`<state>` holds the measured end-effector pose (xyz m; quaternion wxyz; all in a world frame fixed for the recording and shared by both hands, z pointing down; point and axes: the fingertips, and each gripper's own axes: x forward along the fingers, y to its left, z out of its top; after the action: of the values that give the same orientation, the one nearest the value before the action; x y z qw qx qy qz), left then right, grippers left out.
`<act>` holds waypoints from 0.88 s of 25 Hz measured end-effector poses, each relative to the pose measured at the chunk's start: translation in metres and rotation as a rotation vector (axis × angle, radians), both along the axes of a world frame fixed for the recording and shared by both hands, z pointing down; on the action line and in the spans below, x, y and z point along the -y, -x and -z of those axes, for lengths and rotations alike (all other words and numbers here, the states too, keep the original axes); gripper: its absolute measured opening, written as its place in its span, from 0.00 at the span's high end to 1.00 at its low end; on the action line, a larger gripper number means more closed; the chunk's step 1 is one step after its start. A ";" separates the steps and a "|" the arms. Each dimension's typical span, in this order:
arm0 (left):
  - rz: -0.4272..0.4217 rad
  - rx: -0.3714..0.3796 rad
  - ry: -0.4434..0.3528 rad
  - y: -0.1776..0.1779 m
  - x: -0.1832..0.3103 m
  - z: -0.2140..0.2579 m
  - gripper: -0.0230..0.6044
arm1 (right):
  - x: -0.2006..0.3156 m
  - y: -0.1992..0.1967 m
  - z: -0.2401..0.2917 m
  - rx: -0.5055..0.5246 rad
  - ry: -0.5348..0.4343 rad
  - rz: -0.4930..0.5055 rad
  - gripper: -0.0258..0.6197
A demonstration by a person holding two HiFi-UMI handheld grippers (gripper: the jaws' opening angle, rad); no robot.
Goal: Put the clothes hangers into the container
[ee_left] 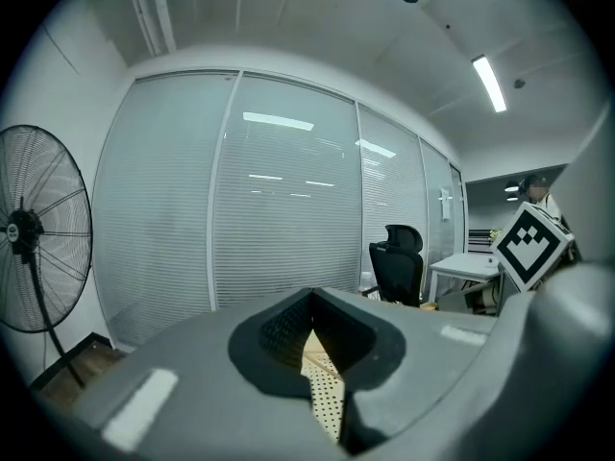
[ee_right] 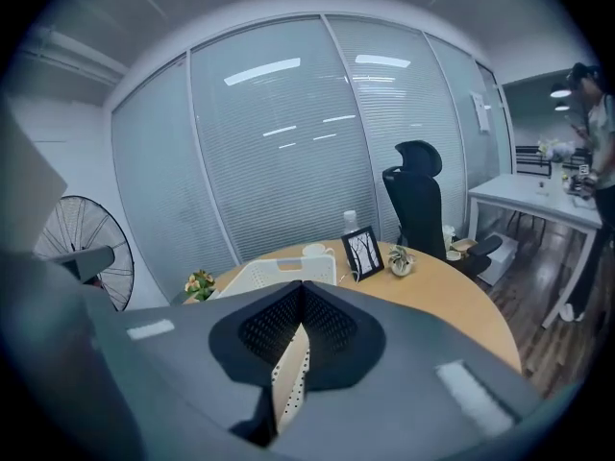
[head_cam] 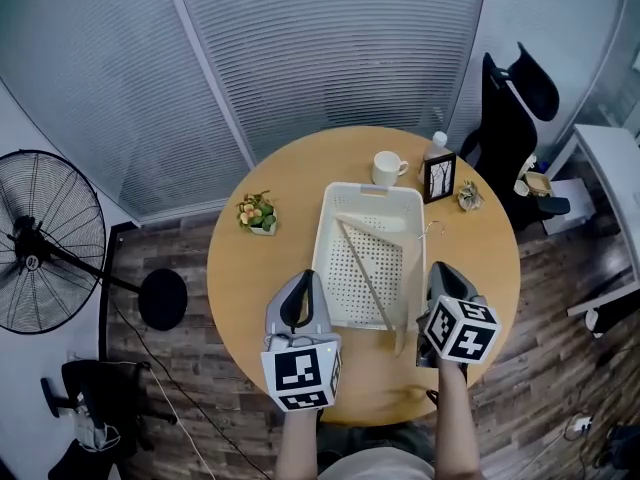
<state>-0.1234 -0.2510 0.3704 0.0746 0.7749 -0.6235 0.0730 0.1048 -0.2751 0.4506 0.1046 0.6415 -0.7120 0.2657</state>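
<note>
On the table (head_cam: 248, 280), one white basket (head_cam: 323, 253), one wooden hanger (head_cam: 368, 276) inside, left gripper (head_cam: 306, 276) and right gripper (head_cam: 438, 268) closed

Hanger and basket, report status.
Left gripper, right gripper: fingers together, nothing gripped, flanking the white basket at its near end. One wooden hanger lies in it, one end poking past the near right corner. Nothing in the way.

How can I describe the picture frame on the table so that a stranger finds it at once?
Look at the round wooden table, then at the white perforated basket in its middle. Past the basket's far right corner, between a white mug and a tiny potted plant, stands the picture frame. It alone is black and upright, showing bare trees.
</note>
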 end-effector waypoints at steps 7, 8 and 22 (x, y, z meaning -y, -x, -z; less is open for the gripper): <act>0.005 0.014 -0.040 -0.001 -0.009 0.017 0.96 | -0.012 -0.007 0.041 -0.032 -0.123 0.007 0.91; 0.007 0.015 -0.045 0.000 -0.011 0.019 0.96 | -0.014 -0.008 0.048 -0.039 -0.141 0.008 0.91; 0.017 0.044 -0.138 0.000 -0.033 0.063 0.96 | -0.045 -0.011 0.116 -0.095 -0.340 0.034 0.91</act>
<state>-0.1231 -0.2178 0.3077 0.0077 0.7711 -0.6350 0.0461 0.1161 -0.2298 0.3348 0.0324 0.6495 -0.7518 0.1091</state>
